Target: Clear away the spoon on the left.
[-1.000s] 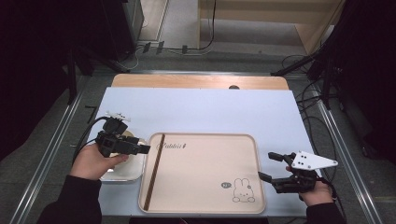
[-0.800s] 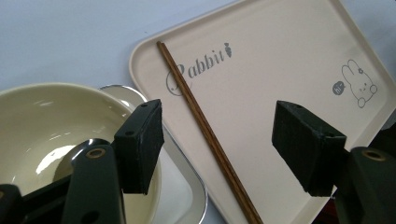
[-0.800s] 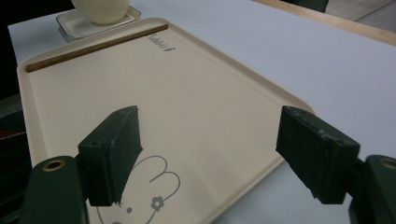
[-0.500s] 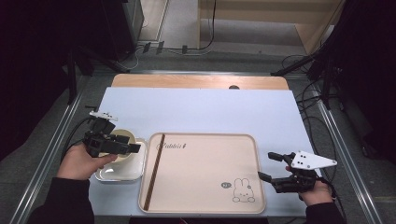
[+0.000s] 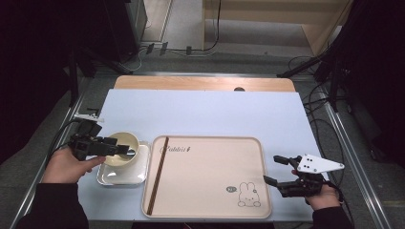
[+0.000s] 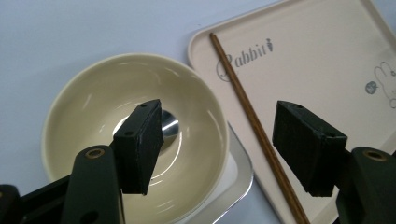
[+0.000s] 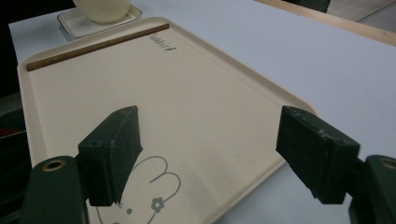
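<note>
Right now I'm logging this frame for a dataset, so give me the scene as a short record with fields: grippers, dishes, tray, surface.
left gripper: open, jaws straddling the near rim of the bowl, one jaw inside it
right gripper: open, holding nothing, at the tray's right edge
bowl: cream, upright, sitting on the small square plate
small square plate: left of the tray, on the mat
tray: beige, rabbit print, one brown stick lying along its left side
mat: pale blue, covering the table
</note>
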